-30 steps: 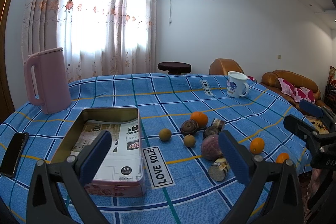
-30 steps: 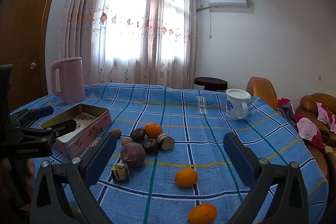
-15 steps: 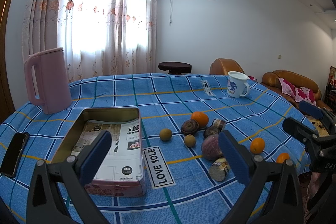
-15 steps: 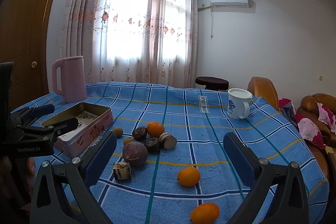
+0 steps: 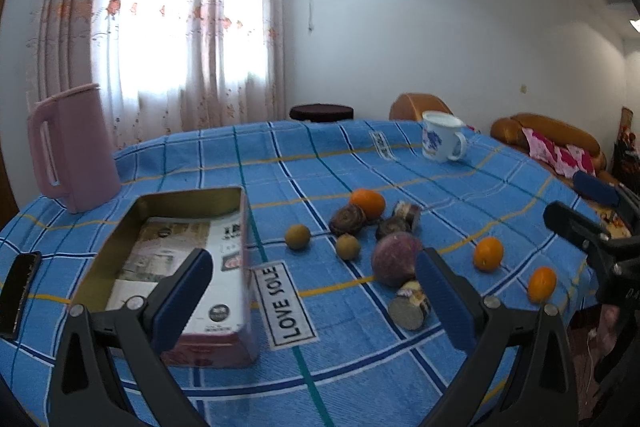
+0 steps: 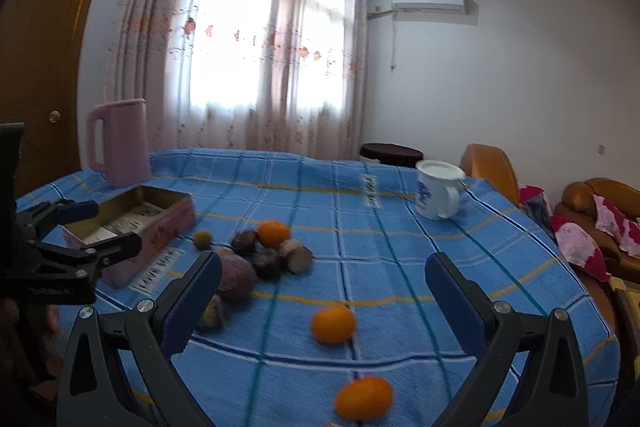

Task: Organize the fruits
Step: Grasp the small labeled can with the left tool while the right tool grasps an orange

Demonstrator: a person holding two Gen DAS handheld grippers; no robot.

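Note:
Fruits lie on the blue checked tablecloth (image 5: 280, 163): an orange (image 5: 368, 203) with dark fruits beside it, a big purple fruit (image 5: 396, 258), two small brown fruits (image 5: 297, 236), and two oranges at the right edge (image 5: 488, 253) (image 5: 542, 283). An open pink tin (image 5: 188, 267) with papers inside sits left of them. My left gripper (image 5: 312, 303) is open and empty above the table's near edge. My right gripper (image 6: 320, 303) is open and empty; an orange (image 6: 333, 324) lies between its fingers' line of sight, another orange (image 6: 363, 403) lies nearer.
A pink kettle (image 5: 72, 147) stands at the far left. A white mug (image 5: 440, 141) stands at the far right. A black phone (image 5: 20, 287) lies at the left edge. A cut stem piece (image 5: 410, 305) lies near the purple fruit. Sofas stand beyond the table.
My right gripper has moved forward and down toward the oranges; the view is blurred by motion. My left gripper has shifted slightly forward.

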